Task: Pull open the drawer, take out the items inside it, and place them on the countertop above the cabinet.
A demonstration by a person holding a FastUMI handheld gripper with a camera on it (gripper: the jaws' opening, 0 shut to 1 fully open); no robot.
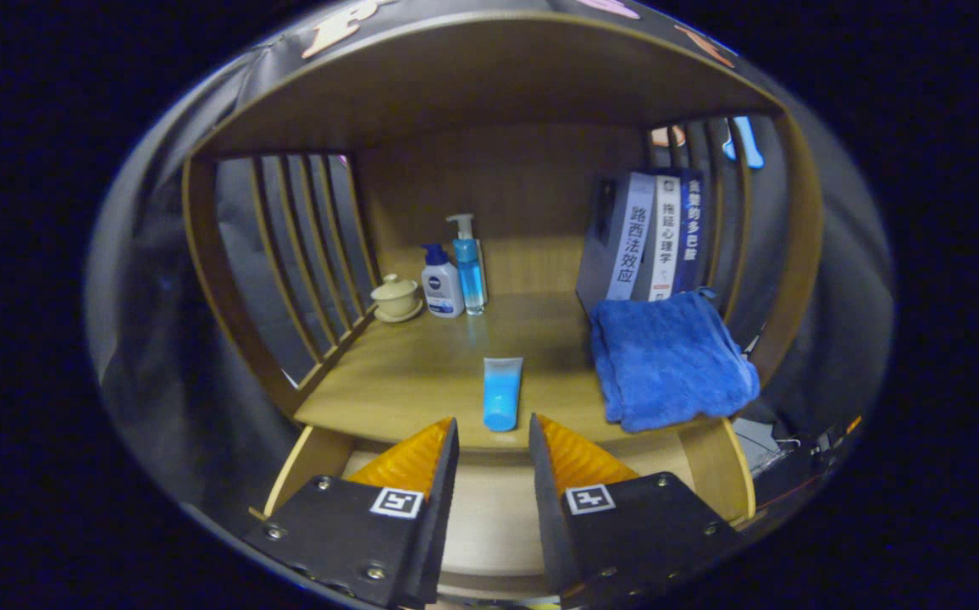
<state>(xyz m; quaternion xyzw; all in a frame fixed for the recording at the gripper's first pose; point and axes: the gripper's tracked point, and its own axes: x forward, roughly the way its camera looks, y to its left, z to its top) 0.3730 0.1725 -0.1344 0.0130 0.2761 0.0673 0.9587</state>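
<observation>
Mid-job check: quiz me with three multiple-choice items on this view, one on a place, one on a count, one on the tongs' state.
1. Where does the blue tube lie?
A. On the towel
B. On the countertop, just ahead of the tongs
C. Beside the cup

2. How many pump bottles stand at the back?
A. One
B. Two
C. Four

3. The tongs are:
A. Open, empty
B. Shut on the tube
C. Shut on the towel

Key: B, tube lies beyond the fingertips; B, a white bottle and a blue bottle; A, gap shows between the fingers.
</observation>
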